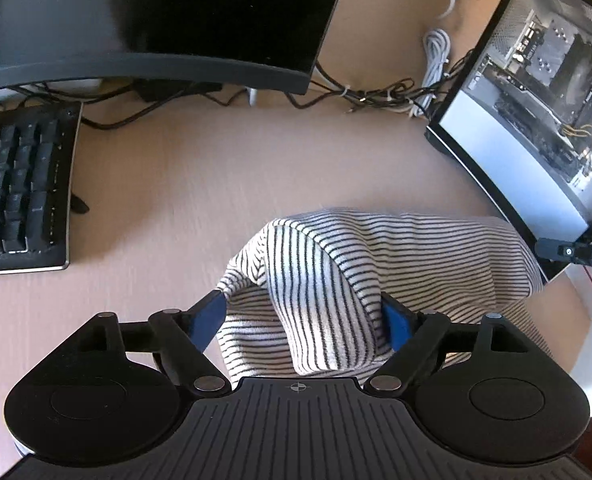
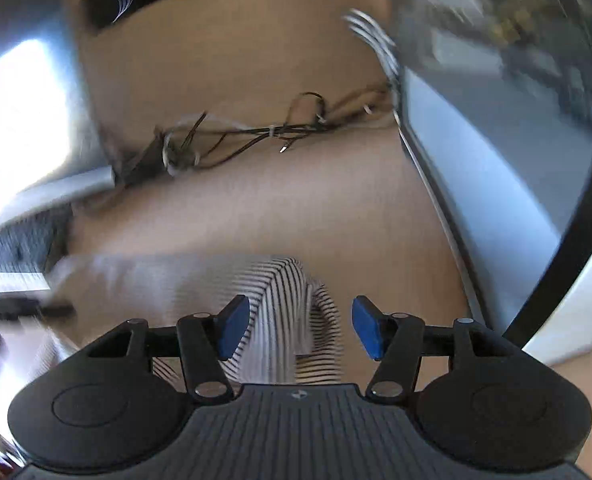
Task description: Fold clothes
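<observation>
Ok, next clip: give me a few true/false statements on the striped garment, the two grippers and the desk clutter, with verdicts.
1. The white-and-black striped garment lies on a tan wooden desk. True.
2. The left gripper has its jaws pressed fully together with nothing between them. False: the jaws stand apart, with striped fabric bunched between the blue pads.
3. A black keyboard sits to the left of the garment in the left wrist view. True.
4. The right gripper is far from the garment, over bare desk. False: a ridge of striped fabric rises between its open jaws.
5. The desk has no cables. False: a bundle of dark cables runs between the dark monitor and the glass-sided computer case.
</observation>
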Motion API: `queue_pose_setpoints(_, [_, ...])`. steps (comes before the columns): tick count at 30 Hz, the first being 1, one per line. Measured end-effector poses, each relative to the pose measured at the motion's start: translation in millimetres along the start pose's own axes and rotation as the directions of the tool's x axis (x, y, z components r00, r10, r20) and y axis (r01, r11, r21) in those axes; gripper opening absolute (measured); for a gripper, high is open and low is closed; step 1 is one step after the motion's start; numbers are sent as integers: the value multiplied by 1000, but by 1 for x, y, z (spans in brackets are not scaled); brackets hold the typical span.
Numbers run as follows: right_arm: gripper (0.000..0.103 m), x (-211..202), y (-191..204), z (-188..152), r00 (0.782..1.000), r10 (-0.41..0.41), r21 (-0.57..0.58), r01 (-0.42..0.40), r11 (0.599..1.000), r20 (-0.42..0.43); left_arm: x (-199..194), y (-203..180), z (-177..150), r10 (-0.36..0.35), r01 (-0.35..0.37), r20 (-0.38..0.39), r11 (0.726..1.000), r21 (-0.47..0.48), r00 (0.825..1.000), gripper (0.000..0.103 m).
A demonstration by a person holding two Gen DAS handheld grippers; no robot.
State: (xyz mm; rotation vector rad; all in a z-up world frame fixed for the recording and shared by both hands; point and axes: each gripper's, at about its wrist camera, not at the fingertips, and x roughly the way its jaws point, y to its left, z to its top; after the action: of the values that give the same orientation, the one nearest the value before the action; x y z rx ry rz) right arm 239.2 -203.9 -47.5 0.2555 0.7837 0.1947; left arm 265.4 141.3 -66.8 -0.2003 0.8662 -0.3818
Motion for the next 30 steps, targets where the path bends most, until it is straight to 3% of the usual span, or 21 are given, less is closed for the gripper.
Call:
queue_pose_setpoints(4, [59,27,-9,-3,995,72,114,-64,991,-65,1,0,-6,-10,10,-8,1000,-23,1000,88])
queue_pose_setpoints(6, [33,39,-2,-2,996,61,95,-54,994,-70,0,0,-6,-4,4,2,1000,-26,1000,88])
queue_pose_setpoints(9, [27,46,7,9,998,39,31,-38,999,-45,-2,3,0,14,-13,34,999,-31,999,88])
queue_pose_setpoints(14, [30,65,6,18,998,1,-81,-6,997,-66,-2,14,2,16,-14,47,999,-47,999,93])
queue_pose_setpoints(20, [40,59,2,3,999,-32,-115,28,993,-37,-41,6,6,20,-17,108,999,-29,994,90])
queue_pose_setpoints(24, [46,61,10,2,997,-71,-180,68,981,-12,-59,-8,19,-77,85,175,996,-38,982,82])
queue_pose_setpoints(26, [46,64,12,4,997,-77,-194,74,978,-8,-51,-21,23,-124,128,168,992,-14,978,79])
queue_pose_setpoints(30, [49,63,10,8,997,-78,-206,74,976,-10,-11,-31,11,-92,92,68,996,1,993,79])
